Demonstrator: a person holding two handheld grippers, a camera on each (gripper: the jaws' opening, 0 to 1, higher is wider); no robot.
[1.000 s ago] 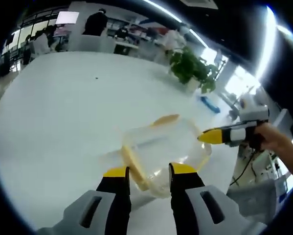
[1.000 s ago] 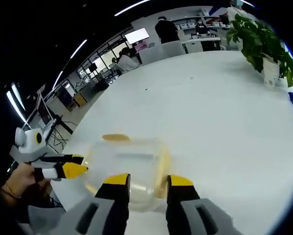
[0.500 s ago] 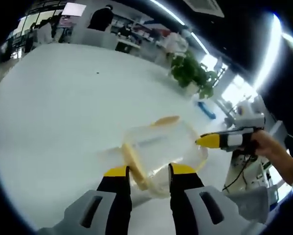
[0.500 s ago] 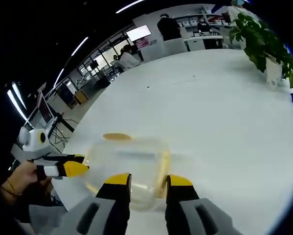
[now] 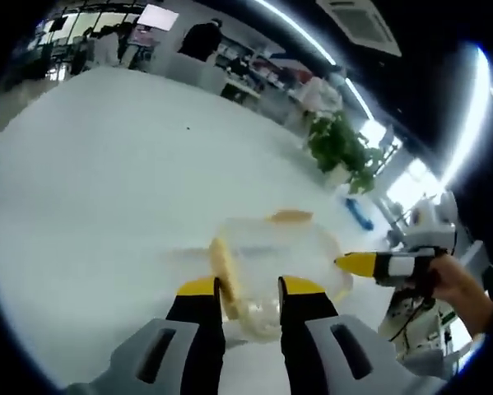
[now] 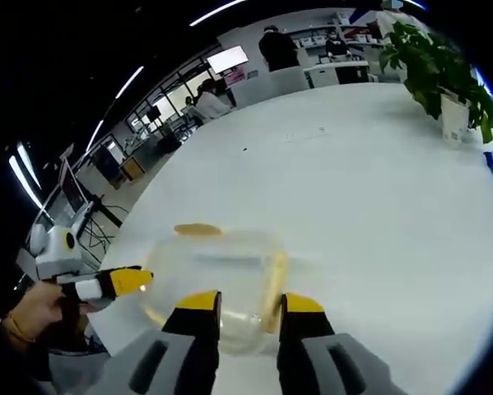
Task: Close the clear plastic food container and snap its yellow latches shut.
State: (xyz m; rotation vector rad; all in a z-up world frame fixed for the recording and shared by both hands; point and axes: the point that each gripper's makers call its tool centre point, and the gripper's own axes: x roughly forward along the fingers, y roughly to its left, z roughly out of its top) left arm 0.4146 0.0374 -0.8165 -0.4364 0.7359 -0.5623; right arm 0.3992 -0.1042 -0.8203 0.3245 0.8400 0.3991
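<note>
Left gripper view: the left gripper [image 5: 250, 288] stands at 6 o'clock with its yellow-tipped jaws apart, nothing between them. Just beyond the tips, at about 12 o'clock from them, the clear container [image 5: 281, 262] sits on the white table [image 5: 98, 197], a yellow latch [image 5: 224, 266] on its near-left side and another latch [image 5: 290, 216] on its far edge. At 3 o'clock the right gripper reaches in, its tip beside the container's right edge.

In the right gripper view, the right gripper [image 6: 250, 301] also has its jaws parted and empty, with the container just past them. A potted plant [image 6: 439, 78] stands at 2 o'clock.
</note>
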